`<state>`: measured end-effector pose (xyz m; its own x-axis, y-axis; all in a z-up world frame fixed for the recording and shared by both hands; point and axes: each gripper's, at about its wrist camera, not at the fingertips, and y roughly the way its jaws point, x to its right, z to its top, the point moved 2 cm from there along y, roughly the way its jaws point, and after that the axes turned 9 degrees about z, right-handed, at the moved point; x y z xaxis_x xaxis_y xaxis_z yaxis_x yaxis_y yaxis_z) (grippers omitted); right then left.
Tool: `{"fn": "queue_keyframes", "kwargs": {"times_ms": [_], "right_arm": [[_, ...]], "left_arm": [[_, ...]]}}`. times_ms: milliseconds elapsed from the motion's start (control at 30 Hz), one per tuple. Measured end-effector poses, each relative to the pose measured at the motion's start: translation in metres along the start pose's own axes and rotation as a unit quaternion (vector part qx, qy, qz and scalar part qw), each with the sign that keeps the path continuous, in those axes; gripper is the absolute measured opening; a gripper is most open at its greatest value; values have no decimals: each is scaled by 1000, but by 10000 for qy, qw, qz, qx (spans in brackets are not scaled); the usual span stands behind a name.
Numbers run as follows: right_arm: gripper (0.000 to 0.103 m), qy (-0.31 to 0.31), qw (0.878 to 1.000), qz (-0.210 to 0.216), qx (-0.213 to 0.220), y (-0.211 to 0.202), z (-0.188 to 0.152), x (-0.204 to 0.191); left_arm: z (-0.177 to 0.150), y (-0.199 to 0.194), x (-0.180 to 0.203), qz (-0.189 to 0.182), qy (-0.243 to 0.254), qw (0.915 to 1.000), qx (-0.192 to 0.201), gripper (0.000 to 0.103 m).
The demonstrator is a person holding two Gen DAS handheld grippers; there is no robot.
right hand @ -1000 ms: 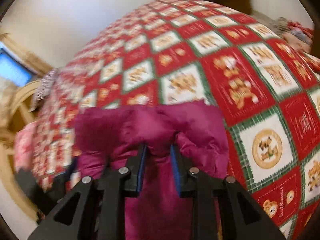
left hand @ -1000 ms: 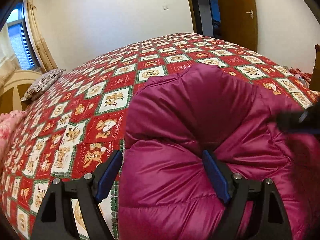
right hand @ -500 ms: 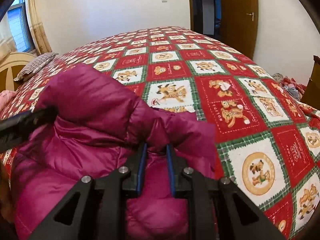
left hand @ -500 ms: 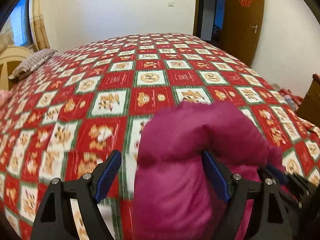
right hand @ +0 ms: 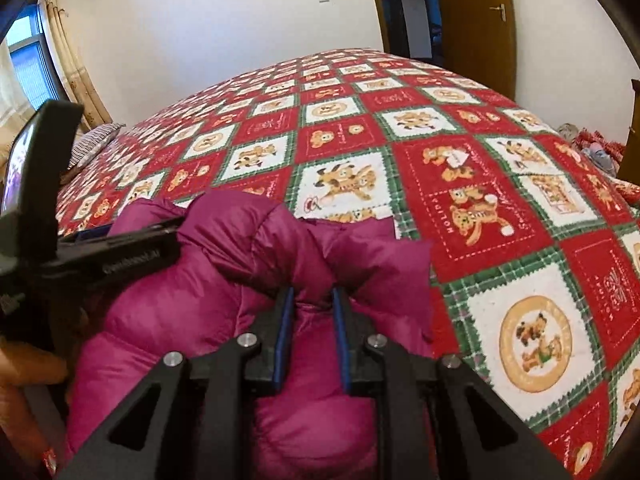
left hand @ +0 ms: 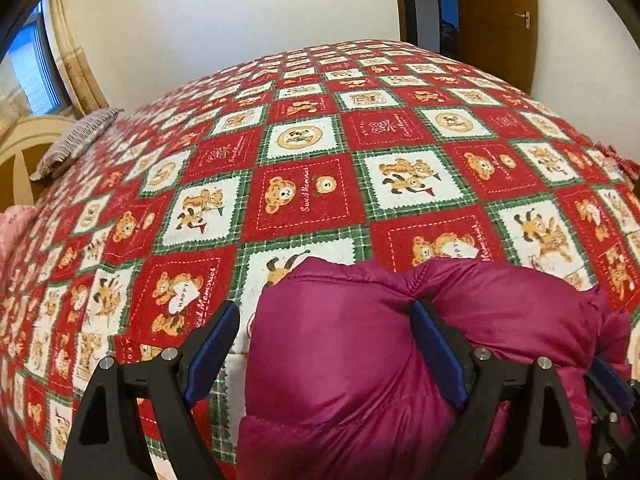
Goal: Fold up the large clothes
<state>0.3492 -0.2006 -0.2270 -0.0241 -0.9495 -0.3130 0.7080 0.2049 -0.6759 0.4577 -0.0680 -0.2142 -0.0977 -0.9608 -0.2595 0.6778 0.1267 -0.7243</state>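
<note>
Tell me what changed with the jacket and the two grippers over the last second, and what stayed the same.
The magenta down jacket was drawn back toward the near edge, baring more of the teddy-bear bedspread. The left gripper has just been opening wider, its left pad clear of the jacket between its jaws. The right gripper stayed pinched on a fold.

I see a bed cover (left hand: pixel 312 200) filling most of both views: red and white squares with bear prints, bordered in green plaid. A striped pillow (left hand: pixel 76 140) lies at the left edge of the frame, beside a cream headboard (left hand: pixel 24 152). A window (left hand: pixel 36 68) with a beige curtain (left hand: pixel 76 76) sits at upper left. A brown wooden door (right hand: pixel 476 20) stands at upper right, against a white wall (left hand: pixel 224 16).
</note>
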Motion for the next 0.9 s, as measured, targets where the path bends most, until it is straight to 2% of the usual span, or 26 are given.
{"fn": "queue_keyframes", "kwargs": {"times_ms": [133,200,267,333,467,567,633,667,700,733,767,833,900], "right_arm": [[22,-48,9999,149,-44,-7,1,0],[23,-325,9995,51,-16,-25,0,-9],[30,-546,9985,20,100,-48,-4,-17],[33,-630,9979,109,142,-73,-14,-23],[33,-707,9971,235,172,-108,-45,-27],[33,-685,9969,378,-100,-108,-69,-26],[33,-710,9968,225,-280,-97,-82,-21],[38,-670,9970,236,-298,-95,-84,-18],[42,-601,9973,259,-332,-91,-86,-13],[54,-544,9975,264,-361,-91,-87,-7],[57,-417,9980,292,-367,-88,-89,2],[57,-146,9971,651,-359,-88,-89,14],[57,-202,9969,642,-395,-90,-88,13]], "left_arm": [[-2,-4,1,117,57,9999,98,89],[-2,-4,1,169,87,9997,129,89],[-2,-4,1,188,99,9997,132,89],[-2,-4,1,188,95,9997,123,88],[-2,-5,1,226,122,9996,139,88],[-2,-6,3,311,183,9992,169,89],[-1,-6,3,320,208,9992,146,89],[0,-6,3,295,209,9993,112,89],[0,-7,1,218,199,9996,46,89],[1,-8,-3,79,161,9998,-55,89],[0,-10,-9,-68,77,9998,-155,88],[-3,-21,-29,-565,-232,9977,-291,88],[-9,-36,-50,-864,-461,9949,-254,88]]}}
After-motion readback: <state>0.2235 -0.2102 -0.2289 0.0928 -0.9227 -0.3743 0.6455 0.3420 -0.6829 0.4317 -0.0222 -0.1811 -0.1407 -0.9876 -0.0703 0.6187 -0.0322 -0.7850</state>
